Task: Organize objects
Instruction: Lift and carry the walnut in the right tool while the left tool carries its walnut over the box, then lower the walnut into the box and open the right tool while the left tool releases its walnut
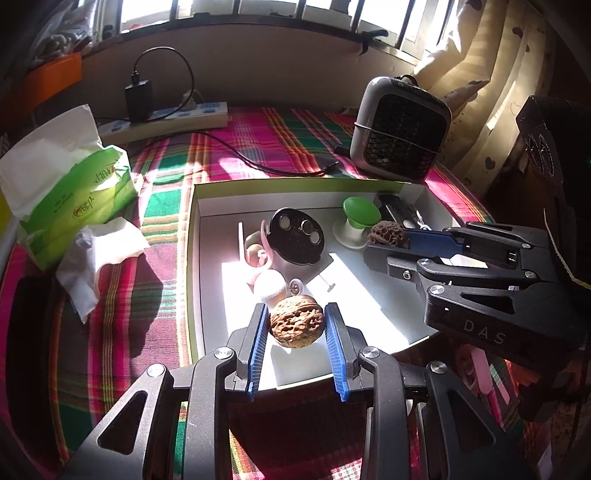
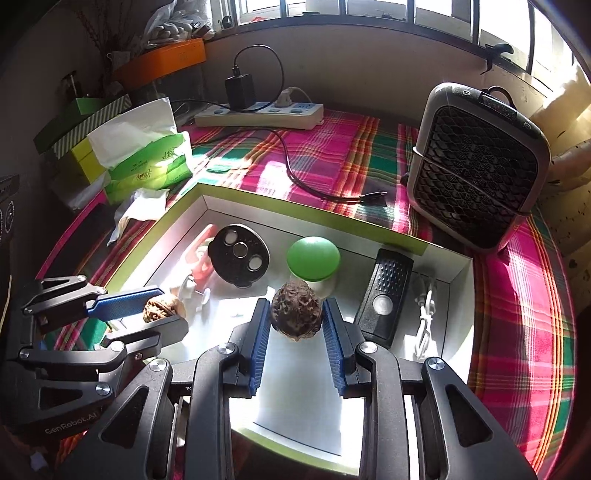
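The left gripper [image 1: 297,326] is clamped on a rounded brown walnut [image 1: 296,320], which sits between its blue pads [image 1: 258,345] near the fingertips, held over the near part of a shallow white box [image 1: 195,236] with a green rim. The right gripper [image 2: 295,319] is likewise closed on a darker, deeply pitted walnut [image 2: 295,314], pinched between its own pads above the box floor.

Just beyond the two nuts, inside the box, lie a black oval disc [image 2: 238,256] with three round insets, a pink plastic piece [image 2: 201,258], a green-capped knob [image 2: 313,258], a black ribbed remote-like bar [image 2: 386,295] and a coiled white cord [image 2: 424,314].

The box rests on a pink, green and red plaid cloth [image 2: 354,155]. To the left a green tissue pack [image 1: 74,199] stands with a crumpled tissue [image 1: 99,254] beside it. Farther back are a small grey fan heater [image 2: 476,166], a white power strip [image 2: 258,114] with a black charger [image 2: 240,90] plugged in, and a sunlit barred window [image 2: 369,9].
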Available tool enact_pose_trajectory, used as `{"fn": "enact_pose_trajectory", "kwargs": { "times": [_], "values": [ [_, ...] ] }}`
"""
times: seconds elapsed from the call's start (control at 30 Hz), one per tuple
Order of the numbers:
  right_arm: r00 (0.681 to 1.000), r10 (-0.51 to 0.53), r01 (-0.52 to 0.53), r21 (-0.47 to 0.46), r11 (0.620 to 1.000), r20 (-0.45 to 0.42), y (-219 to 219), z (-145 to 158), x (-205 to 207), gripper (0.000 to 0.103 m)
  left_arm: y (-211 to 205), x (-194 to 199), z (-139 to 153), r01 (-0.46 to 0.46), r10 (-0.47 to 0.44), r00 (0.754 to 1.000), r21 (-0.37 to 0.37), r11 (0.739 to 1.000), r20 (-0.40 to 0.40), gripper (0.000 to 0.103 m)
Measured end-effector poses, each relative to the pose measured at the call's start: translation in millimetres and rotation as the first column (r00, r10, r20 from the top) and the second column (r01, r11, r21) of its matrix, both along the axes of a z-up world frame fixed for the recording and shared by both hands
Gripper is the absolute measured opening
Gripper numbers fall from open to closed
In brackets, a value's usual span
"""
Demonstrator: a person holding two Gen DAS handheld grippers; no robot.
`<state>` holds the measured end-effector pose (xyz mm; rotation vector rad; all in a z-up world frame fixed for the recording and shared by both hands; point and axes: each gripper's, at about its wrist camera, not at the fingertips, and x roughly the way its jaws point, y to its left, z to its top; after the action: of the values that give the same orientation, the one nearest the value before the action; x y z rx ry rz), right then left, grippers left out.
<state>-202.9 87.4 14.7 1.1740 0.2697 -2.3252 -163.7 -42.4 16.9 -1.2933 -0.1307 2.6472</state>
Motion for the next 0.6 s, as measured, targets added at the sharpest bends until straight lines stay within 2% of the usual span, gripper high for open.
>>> {"fn": "enact_pose_trajectory", "kwargs": {
  "times": [0.6],
  "values": [
    [1.000,0.005,-0.006,0.030,1.000,0.029,-11,-15,-10,0.030,-2,-4,-3,-0.007,0.007,1.000,-0.027,1.000,0.001,0.028]
  ]
}}
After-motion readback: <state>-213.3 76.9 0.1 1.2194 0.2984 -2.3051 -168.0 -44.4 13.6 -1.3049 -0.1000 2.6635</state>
